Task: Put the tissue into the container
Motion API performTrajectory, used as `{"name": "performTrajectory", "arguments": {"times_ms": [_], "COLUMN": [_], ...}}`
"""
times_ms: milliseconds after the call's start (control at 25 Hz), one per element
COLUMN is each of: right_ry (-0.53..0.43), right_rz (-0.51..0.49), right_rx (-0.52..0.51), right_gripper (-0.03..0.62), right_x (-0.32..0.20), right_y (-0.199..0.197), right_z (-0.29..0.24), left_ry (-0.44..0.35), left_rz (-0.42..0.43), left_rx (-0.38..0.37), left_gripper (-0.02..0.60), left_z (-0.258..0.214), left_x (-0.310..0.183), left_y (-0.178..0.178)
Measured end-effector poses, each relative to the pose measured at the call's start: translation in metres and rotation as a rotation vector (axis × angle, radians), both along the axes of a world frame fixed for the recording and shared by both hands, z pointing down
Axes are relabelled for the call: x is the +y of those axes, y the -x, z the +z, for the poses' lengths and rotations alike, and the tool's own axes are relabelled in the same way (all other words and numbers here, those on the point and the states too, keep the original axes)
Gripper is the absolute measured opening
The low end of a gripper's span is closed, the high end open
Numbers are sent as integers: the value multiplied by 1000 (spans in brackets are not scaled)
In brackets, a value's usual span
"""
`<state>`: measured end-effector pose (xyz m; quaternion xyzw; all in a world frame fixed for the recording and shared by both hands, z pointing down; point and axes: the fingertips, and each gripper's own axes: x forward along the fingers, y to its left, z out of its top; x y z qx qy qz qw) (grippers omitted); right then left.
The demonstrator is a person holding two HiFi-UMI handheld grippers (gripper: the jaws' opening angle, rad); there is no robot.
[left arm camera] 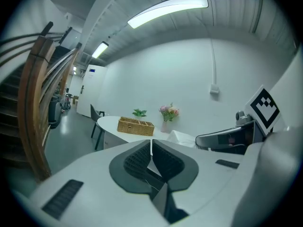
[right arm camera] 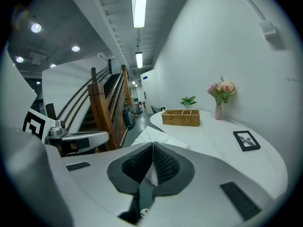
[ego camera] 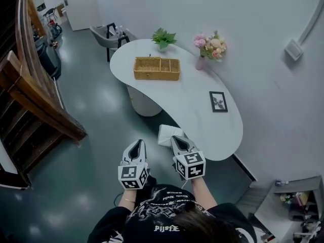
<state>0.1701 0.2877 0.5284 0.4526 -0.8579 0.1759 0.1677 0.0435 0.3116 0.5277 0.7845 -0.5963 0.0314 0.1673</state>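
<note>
The right tongs (ego camera: 177, 138) pinch the tissue (ego camera: 167, 134), well apart from the wicker container (ego camera: 156, 68) on the desk (ego camera: 192, 105). The left tongs (ego camera: 137, 144) are pressed together, empty. The pickup looks done; the carry and drop are left.

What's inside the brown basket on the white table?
Seen from above, the rectangular brown wicker basket shows only woven dividers and a bare woven bottom. Its near wall hides a strip of that bottom.
</note>
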Motion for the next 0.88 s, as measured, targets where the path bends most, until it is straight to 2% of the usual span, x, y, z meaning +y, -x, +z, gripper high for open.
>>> {"name": "performTrajectory", "arguments": {"times_ms": [160,560,880], "right_ry": [7,4,14], "right_rz": [44,106,99], "right_rx": [5,17,22], "right_gripper": [25,25,25], "right_x": [-29,-76,-105], "right_y": [18,60,75], "right_z": [3,3,10], "left_ry": [5,23,41], "left_rz": [53,105,69], "left_rx": [5,4,14], "left_gripper": [31,31,31], "left_z": [3,7,17], "left_x": [-35,-94,-115], "left_y": [15,61,84]}}
